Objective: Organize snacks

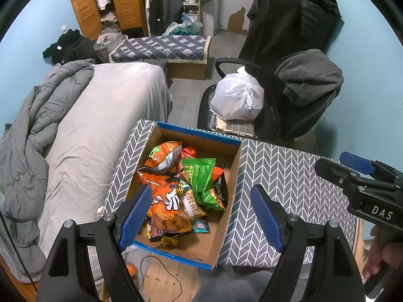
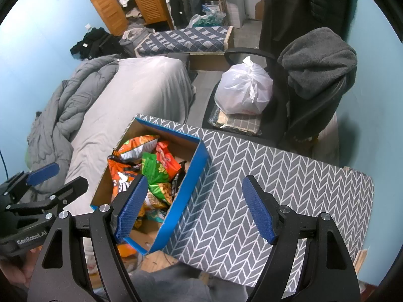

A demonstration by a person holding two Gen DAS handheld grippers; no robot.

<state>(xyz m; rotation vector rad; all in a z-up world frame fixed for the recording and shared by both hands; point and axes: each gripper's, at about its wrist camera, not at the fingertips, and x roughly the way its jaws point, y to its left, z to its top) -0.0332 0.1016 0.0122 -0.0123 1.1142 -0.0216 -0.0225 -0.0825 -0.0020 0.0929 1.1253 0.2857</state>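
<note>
A cardboard box with a blue rim (image 1: 234, 166) (image 2: 191, 183) sits at the left end of a table with a grey herringbone cloth (image 1: 284, 176) (image 2: 264, 181). It holds several snack bags: orange ones (image 1: 163, 198) (image 2: 121, 173) and a green one (image 1: 201, 176) (image 2: 156, 173). My left gripper (image 1: 201, 216) is open and empty, above the near part of the box; it also shows in the right wrist view (image 2: 58, 176). My right gripper (image 2: 196, 209) is open and empty, above the box's right wall and the cloth; it also shows in the left wrist view (image 1: 337, 163).
A bed with a grey sheet and duvet (image 1: 100, 115) (image 2: 131, 95) lies left of the table. Behind the table is a black office chair (image 1: 289, 95) (image 2: 302, 88) holding a white plastic bag (image 1: 236, 98) (image 2: 244, 90). Wooden floor with a cable (image 1: 161, 274) is below.
</note>
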